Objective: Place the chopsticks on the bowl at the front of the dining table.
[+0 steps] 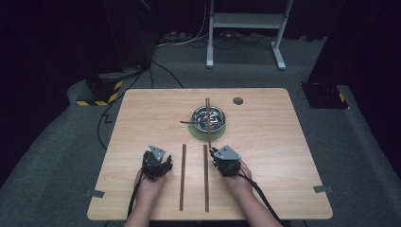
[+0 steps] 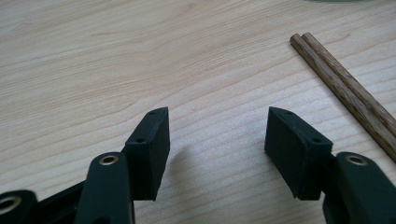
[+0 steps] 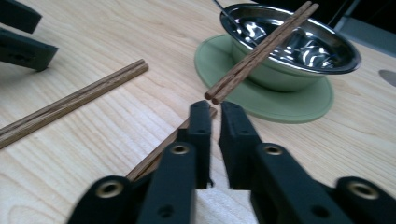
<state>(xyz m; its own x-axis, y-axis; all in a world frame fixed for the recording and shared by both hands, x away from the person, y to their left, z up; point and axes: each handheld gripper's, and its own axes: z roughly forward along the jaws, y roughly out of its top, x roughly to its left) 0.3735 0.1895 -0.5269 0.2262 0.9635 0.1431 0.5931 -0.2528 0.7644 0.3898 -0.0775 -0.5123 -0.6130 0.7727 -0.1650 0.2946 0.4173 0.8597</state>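
Here, a light wooden table (image 1: 265, 142) carries three pairs of dark brown wooden chopsticks. One pair (image 1: 208, 120) rests across the rim of a shiny steel bowl (image 1: 209, 118), which stands on a green saucer (image 3: 280, 100). The other two pairs lie flat, side by side: the left pair (image 1: 182, 177) and the right pair (image 1: 206, 177). The left gripper (image 2: 217, 133) rests beside the left pair with its jaws wide apart and nothing between them. The right gripper (image 3: 215, 116) has its jaws almost closed, a narrow empty gap between them, just beside the right pair.
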